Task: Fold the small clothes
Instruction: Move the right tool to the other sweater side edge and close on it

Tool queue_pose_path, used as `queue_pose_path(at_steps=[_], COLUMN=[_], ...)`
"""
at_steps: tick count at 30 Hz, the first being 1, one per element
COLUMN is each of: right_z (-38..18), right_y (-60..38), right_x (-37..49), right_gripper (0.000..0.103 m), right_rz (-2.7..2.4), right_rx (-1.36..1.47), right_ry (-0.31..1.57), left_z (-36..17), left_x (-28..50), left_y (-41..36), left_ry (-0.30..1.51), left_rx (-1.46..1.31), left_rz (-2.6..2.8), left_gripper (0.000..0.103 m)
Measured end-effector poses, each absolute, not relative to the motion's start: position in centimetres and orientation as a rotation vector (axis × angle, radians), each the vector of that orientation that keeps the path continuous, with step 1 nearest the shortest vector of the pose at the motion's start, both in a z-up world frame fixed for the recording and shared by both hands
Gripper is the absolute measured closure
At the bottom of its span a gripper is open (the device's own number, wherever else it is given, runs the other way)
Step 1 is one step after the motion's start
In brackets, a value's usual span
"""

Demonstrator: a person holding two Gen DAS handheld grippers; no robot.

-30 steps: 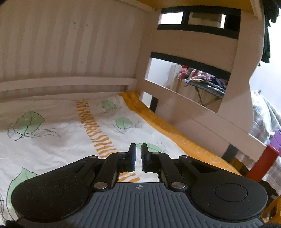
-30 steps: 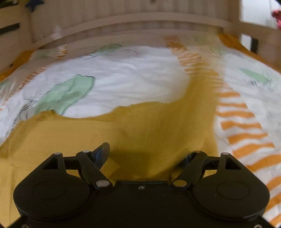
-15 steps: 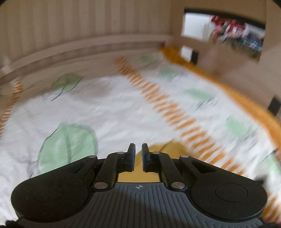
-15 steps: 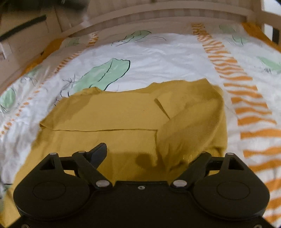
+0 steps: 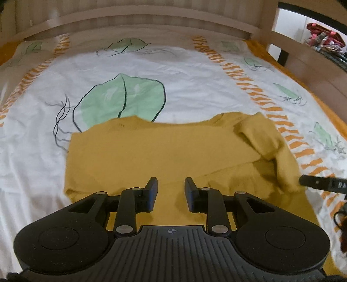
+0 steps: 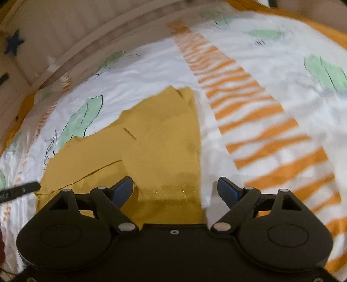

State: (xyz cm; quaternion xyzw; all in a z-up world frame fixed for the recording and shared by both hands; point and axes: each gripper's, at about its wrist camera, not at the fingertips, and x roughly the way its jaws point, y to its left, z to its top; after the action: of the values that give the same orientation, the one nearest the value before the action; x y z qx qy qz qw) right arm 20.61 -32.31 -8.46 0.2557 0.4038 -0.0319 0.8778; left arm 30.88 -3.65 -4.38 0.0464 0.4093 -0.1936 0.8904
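Observation:
A mustard-yellow garment [image 5: 164, 151] lies partly folded on the bed, with one sleeve [image 5: 266, 138] turned in over its right side. It also shows in the right wrist view [image 6: 160, 138]. My left gripper [image 5: 171, 186] is open and empty just above the garment's near part. My right gripper [image 6: 175, 187] is wide open and empty over the garment's right edge, where the ribbed hem [image 6: 171, 191] lies. The tip of the right gripper [image 5: 318, 183] shows at the right of the left wrist view.
The bed sheet [image 5: 134, 65] is white with green leaves and orange stripes. A wooden bed rail [image 5: 138, 19] runs along the far side, and a bed post [image 5: 266, 30] stands at the right. A blue star [image 6: 13, 44] marks the wall.
My left gripper has swung from the bed frame down over the garment and its jaws have opened. My right gripper has shifted right along the garment's edge, staying open.

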Motion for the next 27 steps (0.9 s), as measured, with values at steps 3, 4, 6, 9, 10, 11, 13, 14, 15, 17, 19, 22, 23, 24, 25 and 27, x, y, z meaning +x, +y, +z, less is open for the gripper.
queue_pose_path(at_steps=[3, 4, 6, 9, 10, 11, 13, 14, 15, 17, 19, 22, 23, 24, 25, 27], right_z=[-8.7, -8.7, -8.7, -9.2, -9.5, -9.8, -10.5, -10.8, -11.1, -11.8, -12.4, -13.2, -13.4, -13.3, -12.9, -11.4], right_y=[-32.2, -32.1, -32.0, -31.4, -31.2, -31.2, -31.5, -31.7, -32.1, -33.1, -33.7, -34.3, -34.5, -34.7, -34.8, -35.4], right_x=[19.8, 19.3, 18.4, 18.1, 18.3, 18.4, 18.7, 18.8, 19.0, 19.5, 19.7, 20.3, 20.4, 20.3, 20.3, 20.1], right_gripper=[0.025, 0.029, 0.031, 0.031, 0.031, 0.03, 0.03, 0.03, 0.03, 0.029, 0.03, 0.087, 0.09, 0.09, 0.091, 0.091], right_rz=[-0.045, -0.042, -0.024, 0.006, 0.01, 0.002, -0.02, -0.031, -0.041, -0.053, -0.053, -0.019, -0.017, -0.027, -0.032, -0.024], right_rx=[0.584, 0.604, 0.672, 0.721, 0.725, 0.733, 0.77, 0.793, 0.821, 0.902, 0.979, 1.022, 1.039, 1.042, 1.026, 0.991], right_ry=[0.843, 0.839, 0.809, 0.822, 0.828, 0.83, 0.813, 0.796, 0.776, 0.741, 0.702, 0.666, 0.668, 0.666, 0.665, 0.631], left_z=[-4.4, -4.3, -4.3, -4.5, -4.7, -4.9, -5.1, -5.2, -5.3, -5.4, -5.5, -5.6, -5.7, -5.7, -5.8, -5.9], left_x=[30.4, 30.3, 29.9, 29.7, 29.7, 29.7, 29.6, 29.5, 29.5, 29.5, 29.5, 29.6, 29.7, 29.7, 29.8, 29.9], left_y=[-3.3, -3.1, -2.9, -2.9, -3.0, -3.0, -3.1, -3.1, -3.1, -3.1, -3.1, -3.1, -3.1, -3.1, -3.1, -3.1], left_ry=[0.839, 0.832, 0.82, 0.823, 0.829, 0.837, 0.842, 0.843, 0.844, 0.85, 0.855, 0.864, 0.867, 0.87, 0.873, 0.879], left_rx=[0.095, 0.094, 0.091, 0.08, 0.076, 0.074, 0.072, 0.071, 0.069, 0.067, 0.064, 0.059, 0.057, 0.056, 0.054, 0.048], left_rz=[-0.403, -0.402, -0.405, -0.416, -0.42, -0.422, -0.427, -0.43, -0.43, -0.432, -0.43, -0.429, -0.429, -0.429, -0.427, -0.427], left_gripper=[0.077, 0.077, 0.077, 0.076, 0.076, 0.076, 0.076, 0.076, 0.076, 0.076, 0.076, 0.076, 0.076, 0.076, 0.076, 0.076])
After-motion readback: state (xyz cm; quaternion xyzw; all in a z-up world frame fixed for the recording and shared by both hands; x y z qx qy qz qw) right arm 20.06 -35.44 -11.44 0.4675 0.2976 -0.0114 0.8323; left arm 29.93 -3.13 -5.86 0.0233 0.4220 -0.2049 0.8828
